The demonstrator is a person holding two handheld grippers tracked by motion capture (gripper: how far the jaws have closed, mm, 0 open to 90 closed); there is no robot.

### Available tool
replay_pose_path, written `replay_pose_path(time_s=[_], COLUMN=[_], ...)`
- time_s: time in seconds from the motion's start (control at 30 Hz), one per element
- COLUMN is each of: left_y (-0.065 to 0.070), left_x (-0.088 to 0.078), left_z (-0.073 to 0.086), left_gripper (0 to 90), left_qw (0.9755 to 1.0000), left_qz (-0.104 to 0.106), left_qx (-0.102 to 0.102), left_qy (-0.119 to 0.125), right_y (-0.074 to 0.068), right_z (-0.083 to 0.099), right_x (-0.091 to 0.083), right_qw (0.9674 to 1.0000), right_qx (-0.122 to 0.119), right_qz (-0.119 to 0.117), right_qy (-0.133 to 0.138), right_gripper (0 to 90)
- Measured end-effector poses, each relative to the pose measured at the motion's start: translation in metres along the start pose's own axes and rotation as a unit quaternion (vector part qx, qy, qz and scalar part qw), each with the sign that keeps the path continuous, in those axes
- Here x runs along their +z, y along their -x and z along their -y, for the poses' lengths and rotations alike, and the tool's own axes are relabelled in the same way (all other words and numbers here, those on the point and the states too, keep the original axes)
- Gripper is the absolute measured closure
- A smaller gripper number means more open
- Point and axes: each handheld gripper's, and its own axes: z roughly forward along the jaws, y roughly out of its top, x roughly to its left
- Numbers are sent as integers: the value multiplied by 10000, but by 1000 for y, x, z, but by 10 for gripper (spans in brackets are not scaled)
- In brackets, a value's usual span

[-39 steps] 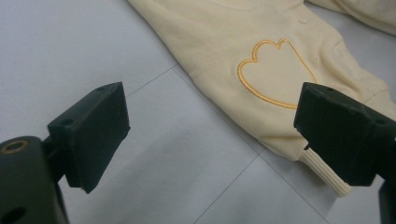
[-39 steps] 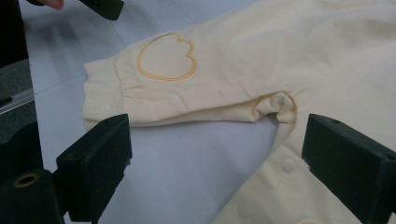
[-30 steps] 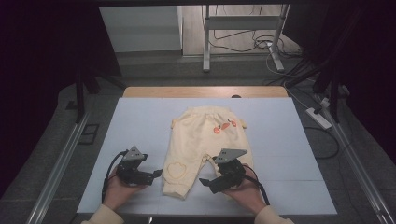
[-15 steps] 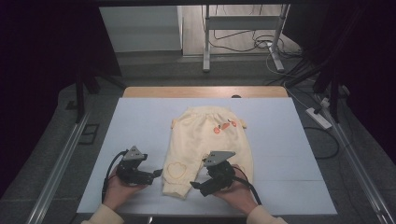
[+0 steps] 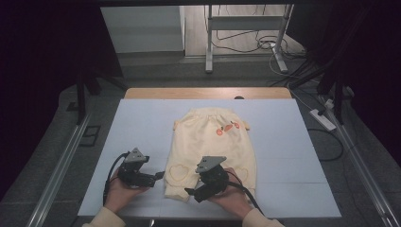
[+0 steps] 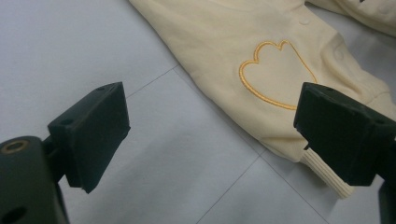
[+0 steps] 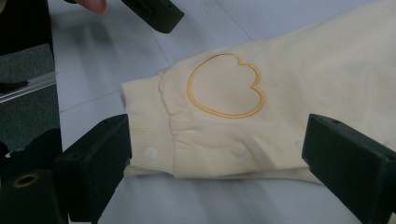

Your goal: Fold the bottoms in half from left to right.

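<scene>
On the worktop (image 5: 142, 123), the cream baby trousers (image 5: 213, 142) lie flat, apparently unfolded; left gripper (image 5: 158, 177) and right gripper (image 5: 189, 191), jaws open, flank one cuff (image 7: 144, 135), nothing gripped yet.

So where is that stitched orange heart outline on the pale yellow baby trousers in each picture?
High view: the stitched orange heart outline sits low on the pale yellow baby trousers, on the leg between the two claws.
Left gripper view: upper right, above the right jaw.
Right gripper view: centre, between the jaws.
Shared landmark: the ribbed cuff at that leg's end.
</scene>
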Motion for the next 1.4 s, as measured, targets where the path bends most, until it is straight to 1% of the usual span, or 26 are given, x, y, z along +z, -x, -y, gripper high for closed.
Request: replay_pose_path(time_s=[0.3, 0.4, 0.5, 0.67, 0.9, 0.97, 1.03, 1.23, 1.37, 1.4], left_y=[-1, -1, 0, -1, -2, -2, -2, -2, -2, -2], left_x=[0, 0, 1, 0, 1, 0, 1, 0, 0, 0], left_z=[0, 0, 0, 0, 0, 0, 0, 0, 0, 0], left_gripper=[107, 107, 107, 107, 108, 108, 108, 108, 108, 108], left_qw=[10000, 10000, 10000, 10000, 10000, 10000, 10000, 10000, 10000, 10000], left_qz=[5, 5, 1, -3, -4, -4, -4, -8, -10, -9], left_qx=[-11, -9, -3, -12, -8, -8, -7, -11, -25, -25], left_qy=[9, 9, -10, -4, -14, -15, -19, -20, -11, -7], right_y=[-6, -7, -8, -14, -23, -25, -26, -31, -35, -36], right_z=[-4, -6, -7, -10, -13, -14, -15, -18, -18, -18], right_x=[9, 12, 14, 18, 28, 30, 31, 37, 43, 44], right_qw=[9999, 9999, 9998, 9996, 9989, 9986, 9986, 9981, 9974, 9974], right_qx=[-39, -9, -43, -128, -267, -312, -304, -380, -496, -487], right_qz=[-125, -170, -202, -262, -307, -374, -398, -433, -440, -448], right_qy=[-13, -16, -31, -51, -237, -225, -149, -200, -286, -283], right_gripper=[84, 84, 85, 85, 90, 141, 141, 141, 144, 146])
